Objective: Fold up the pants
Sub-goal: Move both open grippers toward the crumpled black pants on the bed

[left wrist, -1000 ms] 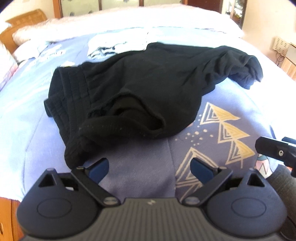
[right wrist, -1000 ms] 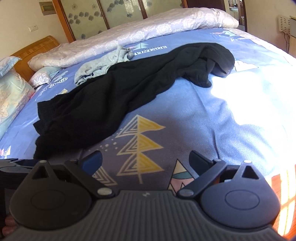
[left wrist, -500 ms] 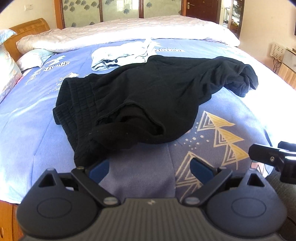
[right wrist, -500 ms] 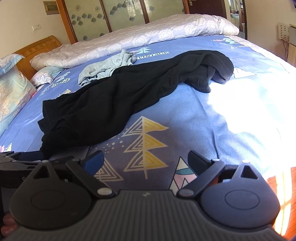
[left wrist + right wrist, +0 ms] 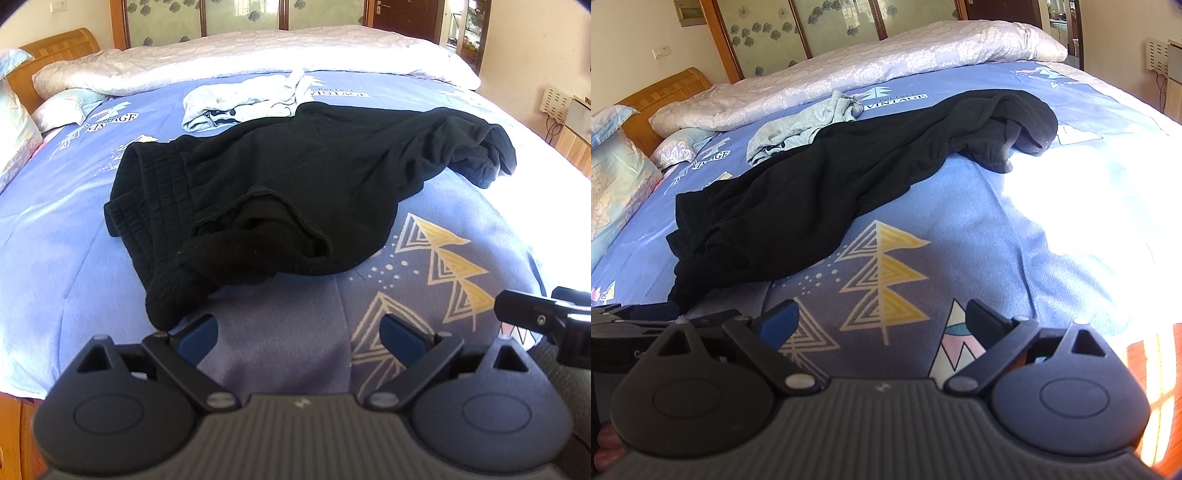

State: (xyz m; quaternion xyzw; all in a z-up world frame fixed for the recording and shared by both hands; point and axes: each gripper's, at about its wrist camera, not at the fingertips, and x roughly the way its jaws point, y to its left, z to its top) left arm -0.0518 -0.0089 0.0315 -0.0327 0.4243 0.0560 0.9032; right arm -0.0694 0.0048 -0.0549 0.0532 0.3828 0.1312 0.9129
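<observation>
Black pants (image 5: 295,184) lie crumpled across the blue bedspread, ribbed waistband (image 5: 147,195) at the left and bunched leg ends (image 5: 484,155) at the right. In the right wrist view the same pants (image 5: 831,192) stretch from lower left to upper right. My left gripper (image 5: 299,334) hovers open just short of the waistband's near corner, holding nothing. My right gripper (image 5: 882,317) is open over bare bedspread, right of the pants, also with nothing between its fingers. Each gripper shows at the edge of the other's view.
A light grey garment (image 5: 240,99) lies crumpled behind the pants. A white quilt (image 5: 868,62) runs along the far side, pillows (image 5: 617,177) and a wooden headboard (image 5: 665,88) at the left. The bedspread (image 5: 1052,240) is sunlit at the right; wooden floor (image 5: 1160,362) shows beyond the bed edge.
Both grippers have pulled back and tilted up slightly, so the pants sit farther off and more of the room shows. The pants have not moved; both grippers stay open.
</observation>
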